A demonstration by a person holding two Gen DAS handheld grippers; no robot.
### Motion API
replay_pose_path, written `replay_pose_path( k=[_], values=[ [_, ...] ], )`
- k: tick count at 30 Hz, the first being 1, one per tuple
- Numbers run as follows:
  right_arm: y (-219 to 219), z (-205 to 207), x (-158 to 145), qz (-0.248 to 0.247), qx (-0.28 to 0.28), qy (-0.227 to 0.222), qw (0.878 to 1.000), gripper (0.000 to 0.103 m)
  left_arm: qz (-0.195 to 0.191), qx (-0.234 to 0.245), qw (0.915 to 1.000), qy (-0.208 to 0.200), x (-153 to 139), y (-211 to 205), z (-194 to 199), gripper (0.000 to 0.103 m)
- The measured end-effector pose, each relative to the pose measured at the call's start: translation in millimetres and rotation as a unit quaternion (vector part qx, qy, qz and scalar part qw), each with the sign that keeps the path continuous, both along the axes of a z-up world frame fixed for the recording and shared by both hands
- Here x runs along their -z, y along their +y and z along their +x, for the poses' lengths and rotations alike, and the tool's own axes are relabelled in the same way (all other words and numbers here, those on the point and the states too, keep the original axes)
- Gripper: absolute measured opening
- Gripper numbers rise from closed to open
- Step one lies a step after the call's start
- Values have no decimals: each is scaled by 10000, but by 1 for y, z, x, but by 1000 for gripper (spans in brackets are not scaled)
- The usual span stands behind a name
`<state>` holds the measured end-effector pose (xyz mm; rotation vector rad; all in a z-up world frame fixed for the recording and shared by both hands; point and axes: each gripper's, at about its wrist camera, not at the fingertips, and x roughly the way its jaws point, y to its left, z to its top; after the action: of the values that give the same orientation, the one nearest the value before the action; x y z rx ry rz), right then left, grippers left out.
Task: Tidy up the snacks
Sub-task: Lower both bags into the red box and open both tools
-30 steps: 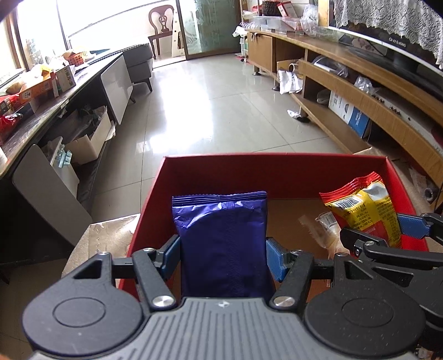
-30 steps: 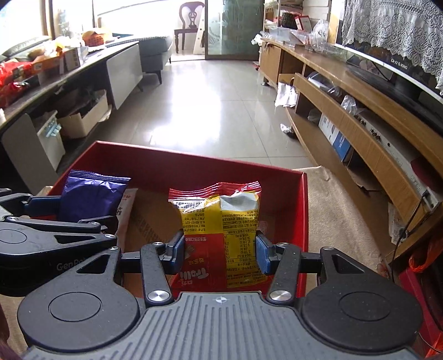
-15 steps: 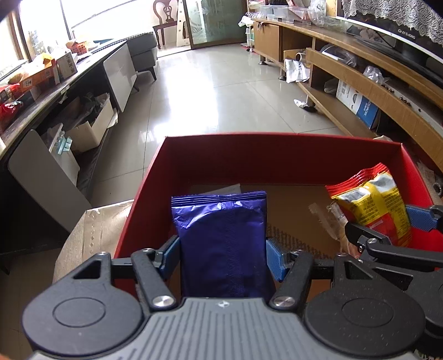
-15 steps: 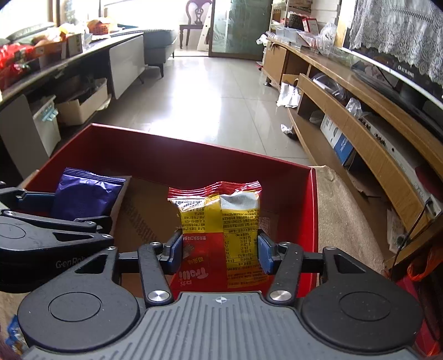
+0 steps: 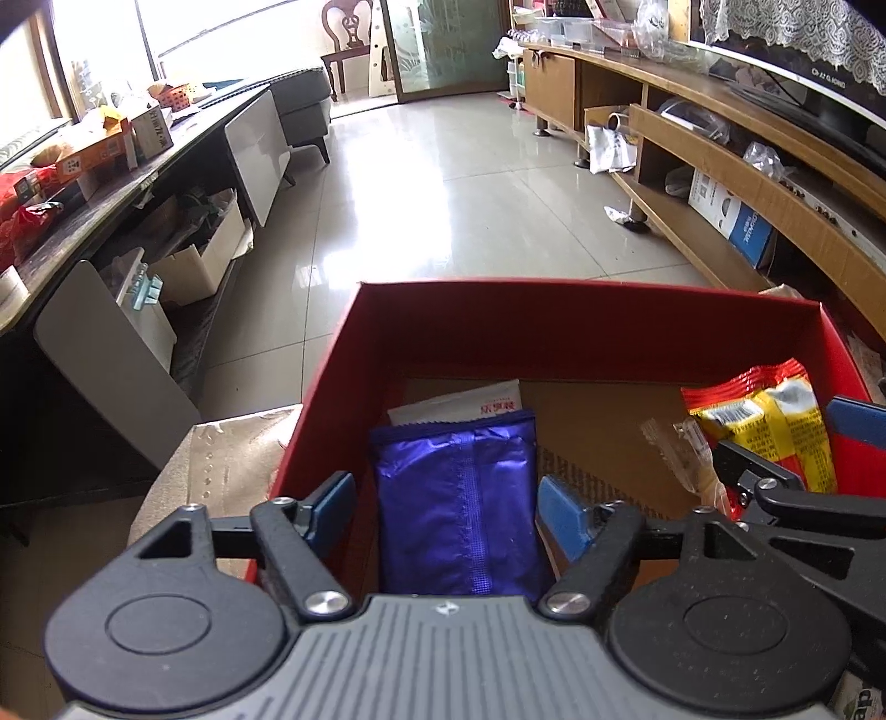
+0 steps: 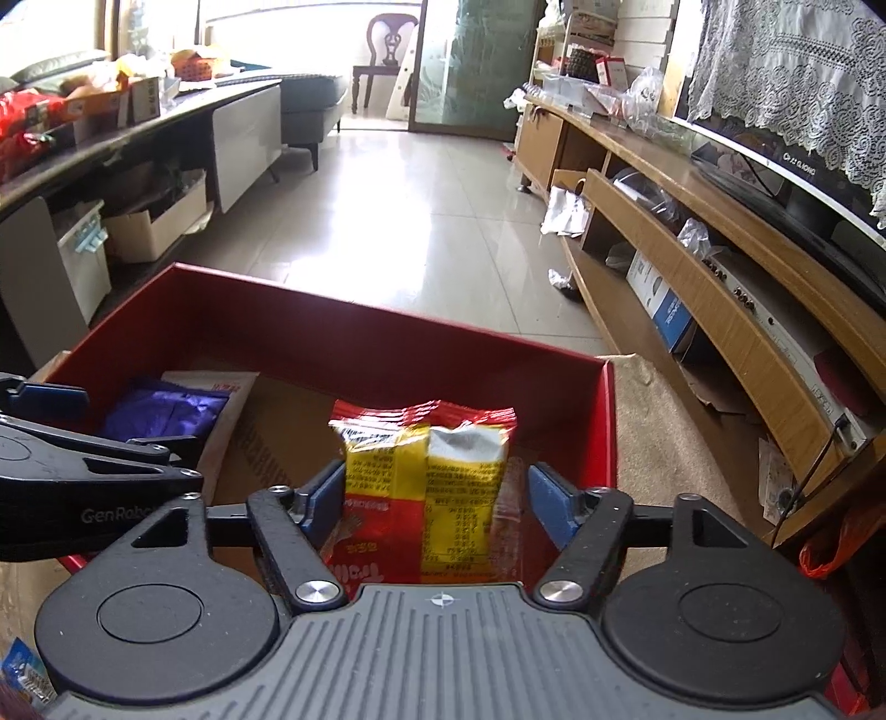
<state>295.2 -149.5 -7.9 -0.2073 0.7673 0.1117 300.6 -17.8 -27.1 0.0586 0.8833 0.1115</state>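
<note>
Opening over the red box (image 5: 581, 315), the left claw (image 5: 446, 501) had its blue pads standing clear of the purple snack packet (image 5: 457, 498), which lay between them with a gap on each side. The packet rested inside the box against its near left part, its crimped top edge just in front of a white sachet (image 5: 470, 404) lying flat on the brown cardboard floor of the box.

The right claw (image 6: 434, 498) was likewise opening, its pads parted from the red and yellow snack bag (image 6: 423, 487) that stood between them in the right part of the box, close to the right wall. Whether the left pad brushed the bag's edge could not be told. A clear wrapper (image 5: 673, 448) lay on the box floor between the two snacks, beside the yellow bag. Each claw showed at the edge of the other's view, the two side by side above the box.

The box sat on a beige carpeted surface (image 6: 664, 443). Beyond it stretched a glossy tiled floor (image 5: 470, 194). A dark bench (image 5: 111, 183) loaded with boxes ran along the left, and a long wooden shelf unit (image 6: 720, 266) ran along the right. Farthest off stood a wooden chair (image 6: 390, 50) by a glass door (image 6: 470, 61).
</note>
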Motion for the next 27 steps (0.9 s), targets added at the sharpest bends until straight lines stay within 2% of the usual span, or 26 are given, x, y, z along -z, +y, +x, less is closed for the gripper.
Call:
replay_pose_path(
  k=[11, 16, 27],
  values=[
    [-6, -2, -14, 269, 27, -140, 9995, 87, -190, -134, 9996, -167, -18, 11, -7, 77],
    [-16, -1, -22, 522, 149, -191, 9983, 87, -234, -120, 9995, -183, -21, 13, -10, 78],
    [-26, -5, -27, 559, 314, -212, 9977, 88, -287, 0, 9995, -160, -25, 6, -18, 78]
  ],
)
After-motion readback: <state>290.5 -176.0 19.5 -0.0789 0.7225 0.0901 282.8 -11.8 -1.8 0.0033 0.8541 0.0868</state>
